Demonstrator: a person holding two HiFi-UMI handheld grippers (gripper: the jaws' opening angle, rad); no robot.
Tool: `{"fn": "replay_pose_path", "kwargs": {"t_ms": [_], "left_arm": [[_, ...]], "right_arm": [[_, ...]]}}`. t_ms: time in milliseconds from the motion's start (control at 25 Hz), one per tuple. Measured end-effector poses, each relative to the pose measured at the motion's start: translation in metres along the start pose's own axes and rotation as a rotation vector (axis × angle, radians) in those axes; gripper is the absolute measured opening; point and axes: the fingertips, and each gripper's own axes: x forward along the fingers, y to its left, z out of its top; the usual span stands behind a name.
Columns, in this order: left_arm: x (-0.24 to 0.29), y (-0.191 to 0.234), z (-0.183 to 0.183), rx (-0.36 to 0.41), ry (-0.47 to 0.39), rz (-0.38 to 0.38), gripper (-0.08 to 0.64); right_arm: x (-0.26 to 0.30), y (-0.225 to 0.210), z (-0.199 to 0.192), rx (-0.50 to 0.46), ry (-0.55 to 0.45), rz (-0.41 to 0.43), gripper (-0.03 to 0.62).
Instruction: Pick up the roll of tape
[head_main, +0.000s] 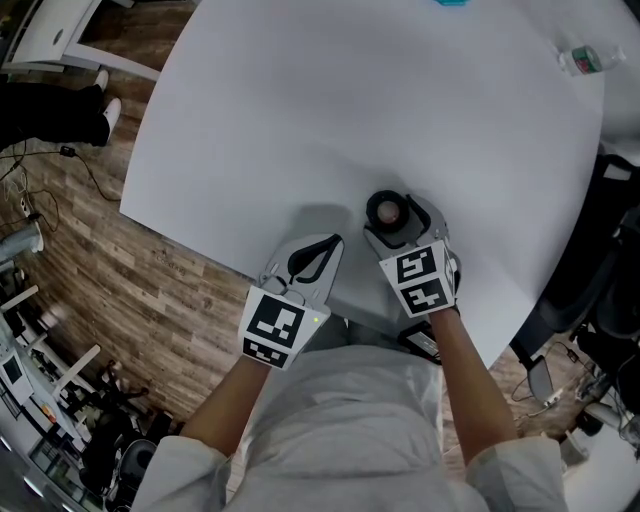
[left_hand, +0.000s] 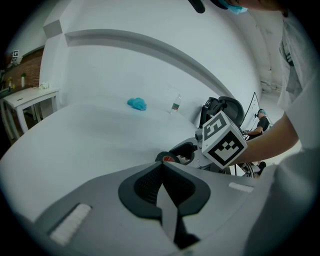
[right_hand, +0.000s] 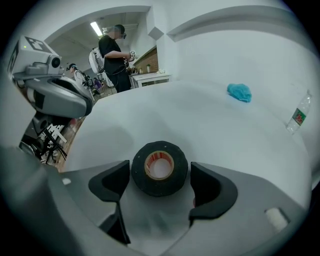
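**Head view:** roll of tape (head_main: 387, 211) lies flat on table (head_main: 300, 100). My R gripper (head_main: 392, 214) straddles it, and L gripper (head_main: 335, 243) is near roll.

**Left gripper view:** jaws closed together, empty.

**Right gripper view:** jaws wide, pads (right_hand: 112, 184) flank roll w/o touching. I risk nudging it off-centre if one pad lands first.

legible txt: none | roll of tape (right_hand: 160, 187) core print: blurred | bottle (right_hand: 299, 116) lbl: too small
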Motion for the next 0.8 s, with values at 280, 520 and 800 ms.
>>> {"fn": "replay_pose_path", "kwargs": {"t_ms": [280, 520, 800], "left_arm": [[0.0009, 0.0010, 0.0010, -0.001, -0.004, -0.004, 0.020], [0.0007, 0.0025, -0.0001, -0.005, -0.002, -0.003, 0.020], [0.0008, 0.0012, -0.0013, -0.008, -0.004, -0.004, 0.019]], "right_arm": [[0.0025, -0.0002, 0.0024, -0.001, 0.007, -0.012, 0.383], [0.0027, -0.0009, 0.0038, 0.004, 0.006, -0.009, 0.348], [0.0022, -0.0012, 0.0035, 0.011, -0.001, -0.016, 0.337]]}}
